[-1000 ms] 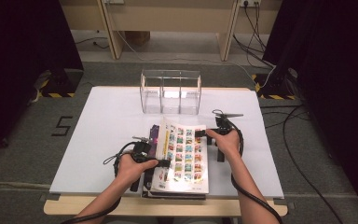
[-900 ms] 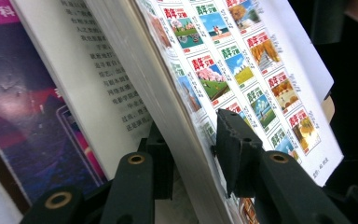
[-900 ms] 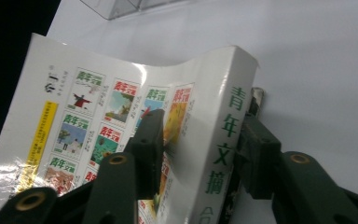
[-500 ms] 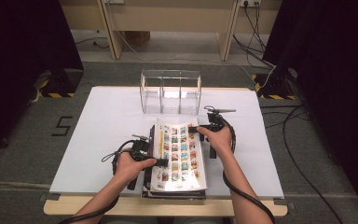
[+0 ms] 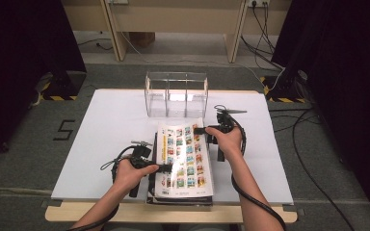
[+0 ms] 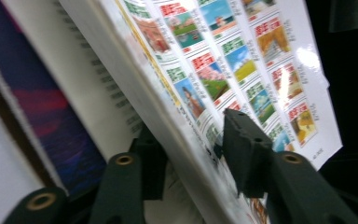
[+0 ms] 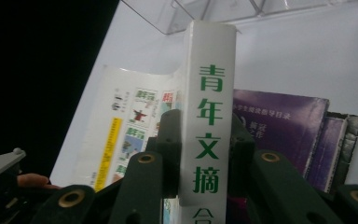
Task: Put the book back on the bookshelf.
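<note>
**Thick white book tips up off the stack, spine clamped**

Since a second ago the white book [image 5: 185, 156] has been tilted up from lying flat, its right-hand spine side raised by the right gripper [image 5: 203, 131], whose jaws have just been closing and now clench the spine. Nearest the person, the left gripper [image 5: 166, 168] straddles the book's fore-edge; its jaws have just been opening, and in the left gripper view the pads [image 6: 244, 149] sit on either side of the pages without visibly pressing, so I read it as released. Under the book lies a stack of purple books [image 5: 180, 198] at the table's [image 5: 101, 144] near edge, and beyond stands the clear divided organizer [image 5: 176, 94].

To do this lift well, I'd say the right grip should stay square across the spine so the heavy block cannot swing, while the left steadies the loose page edge until the book stands upright, ready for a slot.

The right gripper view reveals the green lettering on the spine [image 7: 209, 107] and the purple covers [image 7: 279, 135] beneath, hidden from above; the high view alone gives the book's distance to the organizer.
</note>
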A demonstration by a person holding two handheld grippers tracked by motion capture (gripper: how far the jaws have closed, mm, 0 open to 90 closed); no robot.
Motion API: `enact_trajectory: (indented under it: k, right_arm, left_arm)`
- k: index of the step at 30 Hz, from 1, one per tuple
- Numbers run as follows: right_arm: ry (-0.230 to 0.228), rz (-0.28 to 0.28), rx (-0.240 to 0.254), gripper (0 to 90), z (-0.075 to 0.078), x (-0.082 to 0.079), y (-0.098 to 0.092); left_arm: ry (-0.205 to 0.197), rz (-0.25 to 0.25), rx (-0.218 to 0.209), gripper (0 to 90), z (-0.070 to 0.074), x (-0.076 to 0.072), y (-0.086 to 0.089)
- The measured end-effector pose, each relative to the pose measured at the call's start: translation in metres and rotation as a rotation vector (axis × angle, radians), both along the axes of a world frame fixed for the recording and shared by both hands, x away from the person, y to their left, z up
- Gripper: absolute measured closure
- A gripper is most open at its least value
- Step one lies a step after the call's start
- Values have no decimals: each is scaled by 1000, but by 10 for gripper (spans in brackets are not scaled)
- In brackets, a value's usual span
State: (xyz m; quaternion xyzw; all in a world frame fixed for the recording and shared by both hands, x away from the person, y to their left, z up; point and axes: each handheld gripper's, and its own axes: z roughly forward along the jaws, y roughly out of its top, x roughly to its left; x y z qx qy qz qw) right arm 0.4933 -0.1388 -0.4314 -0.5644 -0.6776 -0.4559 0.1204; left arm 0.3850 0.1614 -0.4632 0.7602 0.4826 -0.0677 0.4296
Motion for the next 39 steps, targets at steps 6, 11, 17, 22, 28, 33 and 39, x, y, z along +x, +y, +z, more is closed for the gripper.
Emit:
enact_trajectory:
  k: [6,11,17,22,28,33,39]
  right_arm:
    - [-104,-51,-6,736,24,-15,-13]
    - [-140,-53,-21,735,35,-20,-14]
    - [-191,-68,-55,736,51,-28,-11]
    - [-232,-76,-75,736,62,-31,-9]
    - [-242,-84,-75,736,64,-33,-8]
    - [-257,-81,-76,736,69,-31,-8]
    - [-284,-105,-75,736,75,-32,-10]
  left_arm:
    - [-133,96,45,473,8,-14,34]
    - [-189,128,75,446,8,-20,46]
    - [-268,189,120,440,0,-27,69]
    - [-269,219,123,434,-5,-30,80]
    - [-263,256,101,420,-7,-29,86]
    - [-258,274,83,415,-8,-27,86]
    - [-255,282,85,415,-9,-30,89]
